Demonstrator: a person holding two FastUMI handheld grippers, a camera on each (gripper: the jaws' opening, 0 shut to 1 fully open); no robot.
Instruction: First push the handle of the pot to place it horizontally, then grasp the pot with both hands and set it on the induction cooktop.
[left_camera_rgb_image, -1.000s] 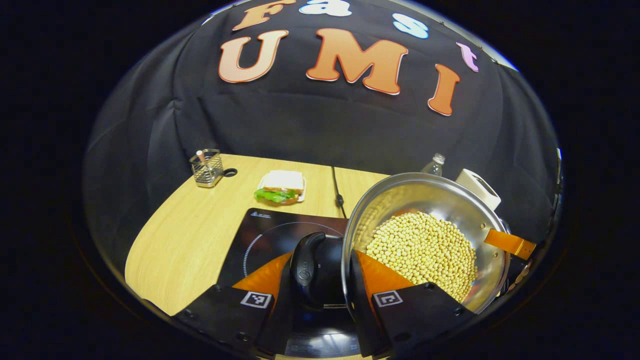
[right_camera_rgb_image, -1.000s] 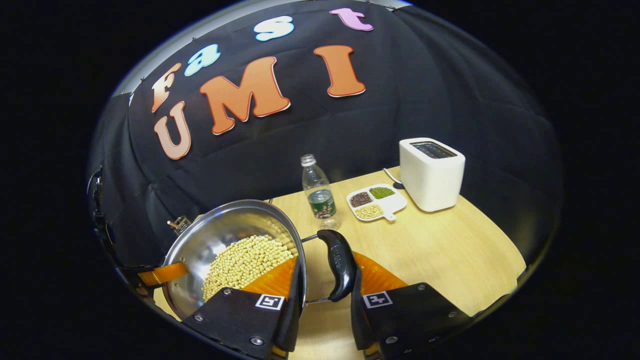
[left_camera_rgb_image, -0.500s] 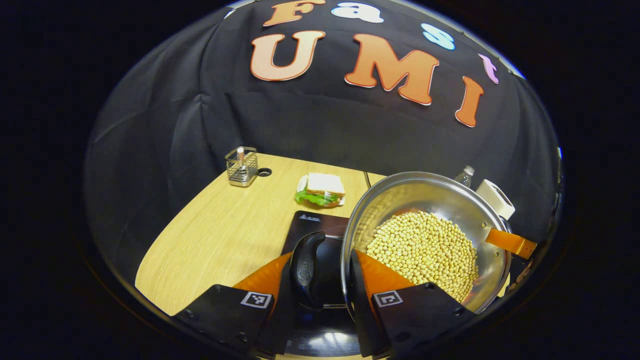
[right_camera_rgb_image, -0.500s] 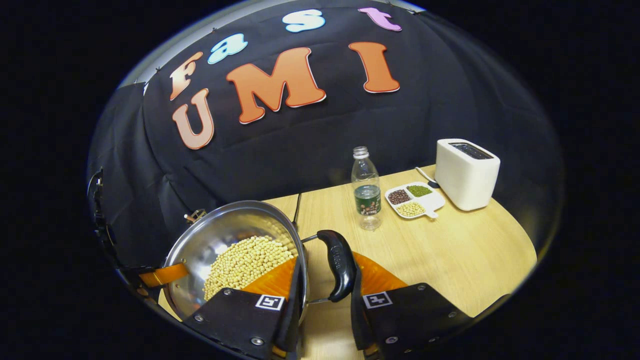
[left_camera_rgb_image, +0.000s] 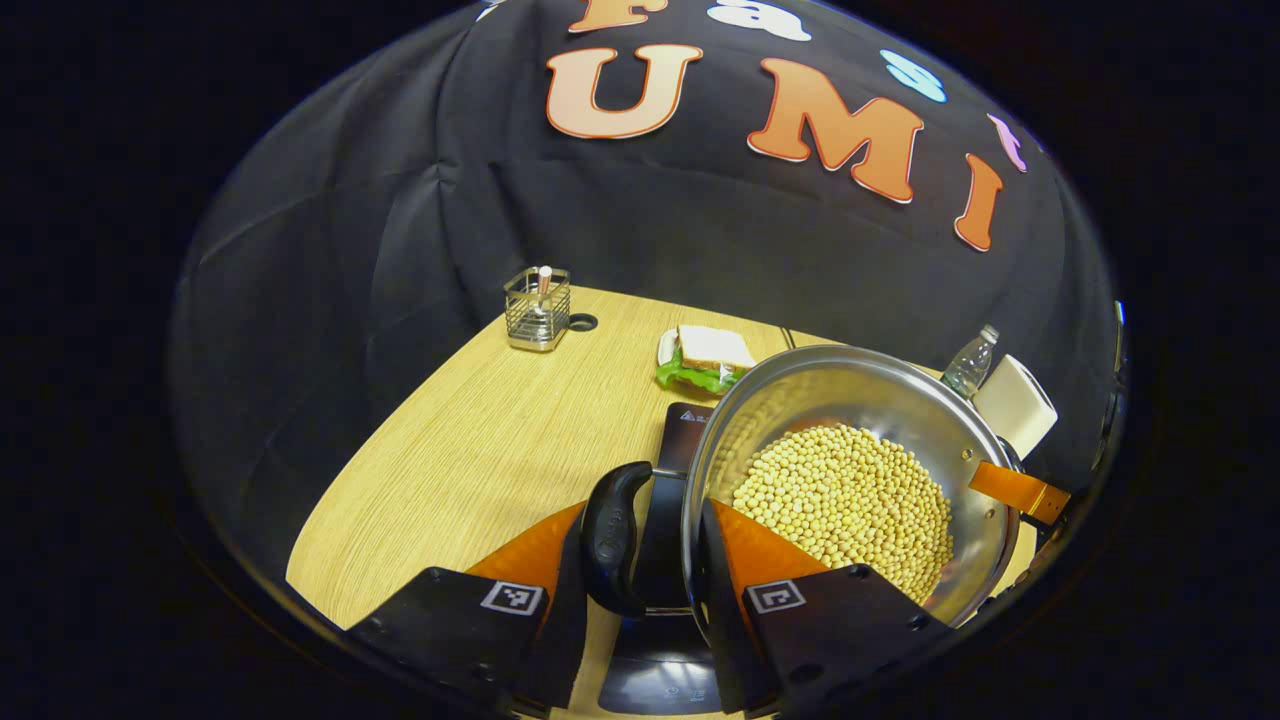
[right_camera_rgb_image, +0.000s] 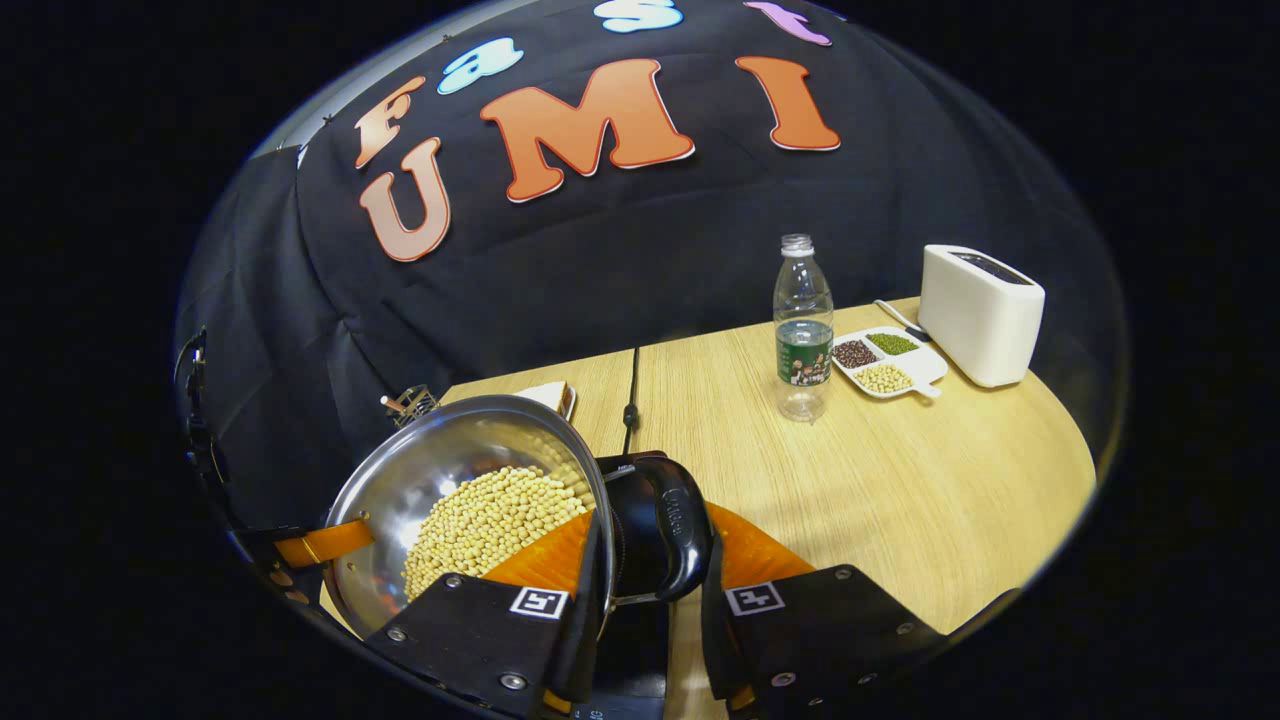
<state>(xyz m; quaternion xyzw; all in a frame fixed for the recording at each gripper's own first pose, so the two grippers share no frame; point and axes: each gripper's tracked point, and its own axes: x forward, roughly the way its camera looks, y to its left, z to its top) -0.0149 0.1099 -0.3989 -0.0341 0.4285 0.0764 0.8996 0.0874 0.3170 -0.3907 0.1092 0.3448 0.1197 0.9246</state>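
1. In the left gripper view we log a wire basket (left_camera_rgb_image: 537, 308) and a sandwich (left_camera_rgb_image: 706, 355); in the right gripper view, a bottle (right_camera_rgb_image: 802, 328), a divided dish (right_camera_rgb_image: 887, 361) and a toaster (right_camera_rgb_image: 981, 314).
2. Our left gripper (left_camera_rgb_image: 640, 545) clamps the pot's (left_camera_rgb_image: 850, 480) black left handle (left_camera_rgb_image: 613, 535); our right gripper (right_camera_rgb_image: 652, 545) clamps the opposite handle (right_camera_rgb_image: 676, 528).
3. The pot, full of soybeans (right_camera_rgb_image: 490, 525), hangs above the induction cooktop (left_camera_rgb_image: 672, 470) on the table (right_camera_rgb_image: 880, 470), handles aligned side to side.

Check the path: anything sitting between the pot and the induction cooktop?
Nothing visible does. The pot, full of pale beans, is held by both side handles, and the induction cooktop shows right beneath and beside it. The sandwich and the water bottle stand off the cooktop, farther back on the table.
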